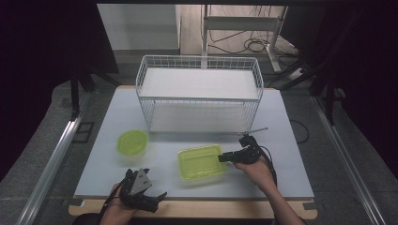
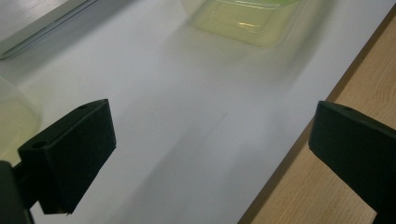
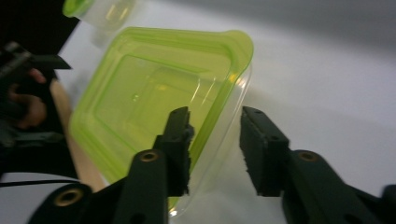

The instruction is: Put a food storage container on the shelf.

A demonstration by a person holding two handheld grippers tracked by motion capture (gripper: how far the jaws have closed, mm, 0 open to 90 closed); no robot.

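Observation:
A rectangular clear container with a lime-green lid [image 1: 201, 161] lies on the white tabletop, near the front. My right gripper [image 1: 221, 158] is at its right edge. In the right gripper view the jaws [image 3: 215, 135] straddle the container's rim [image 3: 149, 93], one jaw over the lid and the other outside the clear wall, with a narrow gap still showing. My left gripper [image 1: 155, 183] rests at the table's front left, its jaws [image 2: 210, 154] wide open over bare tabletop with nothing between them. The rectangular container [image 2: 243, 21] lies farther off in the left gripper view.
A round clear container with a green lid [image 1: 132, 142] stands left of the rectangular one. A white wire basket [image 1: 199, 98] with two levels occupies the back middle. The table's wooden front edge [image 1: 211, 208] runs just behind my left gripper.

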